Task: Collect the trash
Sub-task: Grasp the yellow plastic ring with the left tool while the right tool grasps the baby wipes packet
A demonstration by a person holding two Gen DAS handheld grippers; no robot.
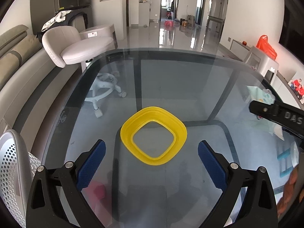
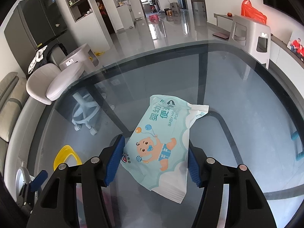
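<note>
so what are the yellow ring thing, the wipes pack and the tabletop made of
Yellow ring: looks like moulded plastic or silicone, smooth and matte, with stepped ridges; which one, I cannot tell.
Wipes pack: thin printed plastic film, slightly glossy, crimped at its sealed end.
Tabletop: tinted glass, glossy; a chair base and the floor show through it.

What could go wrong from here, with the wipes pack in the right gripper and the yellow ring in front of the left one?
1. The right gripper holds the wipes pack only near one end; the soft pack might sag or slip out.
2. The yellow ring lies flat on the glass table; the open left gripper may scrape the glass or push the ring away.
</note>
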